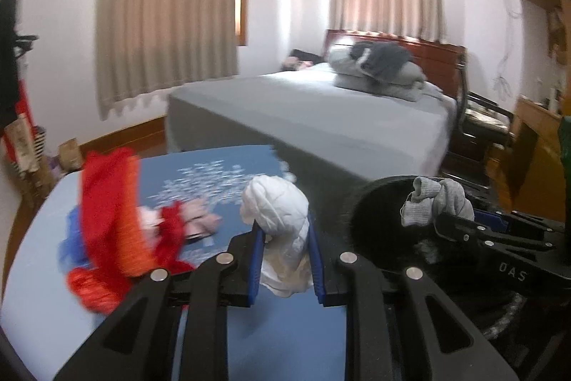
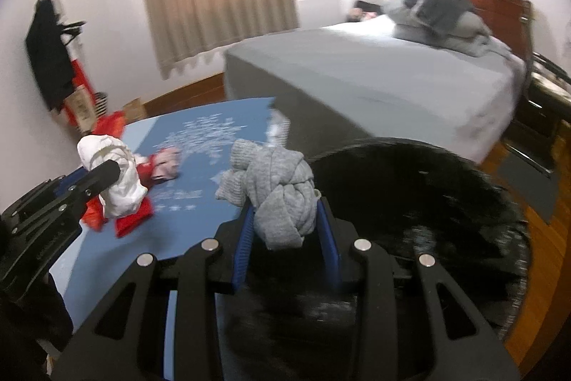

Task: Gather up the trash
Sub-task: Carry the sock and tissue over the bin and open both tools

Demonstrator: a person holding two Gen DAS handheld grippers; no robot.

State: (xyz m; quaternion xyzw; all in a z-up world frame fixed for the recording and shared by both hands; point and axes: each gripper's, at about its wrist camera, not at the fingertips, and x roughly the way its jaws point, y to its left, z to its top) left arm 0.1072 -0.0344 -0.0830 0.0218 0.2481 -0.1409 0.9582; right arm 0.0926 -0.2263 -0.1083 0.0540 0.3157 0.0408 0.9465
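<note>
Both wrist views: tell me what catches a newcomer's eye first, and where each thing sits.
First, the white wad clamped in the left hand-held gripper over the blue table, and the knotted grey cloth clamped in the right hand-held gripper at the rim of the black bin. Next, the red wrappers lying on the table's left side. Behind it all stands the grey bed under curtained windows.

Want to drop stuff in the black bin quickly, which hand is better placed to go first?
Right, probably. The right tongs hold the grey knotted cloth right at the black bin opening. The left tongs hold the white wad over the blue table, farther from the bin.
</note>
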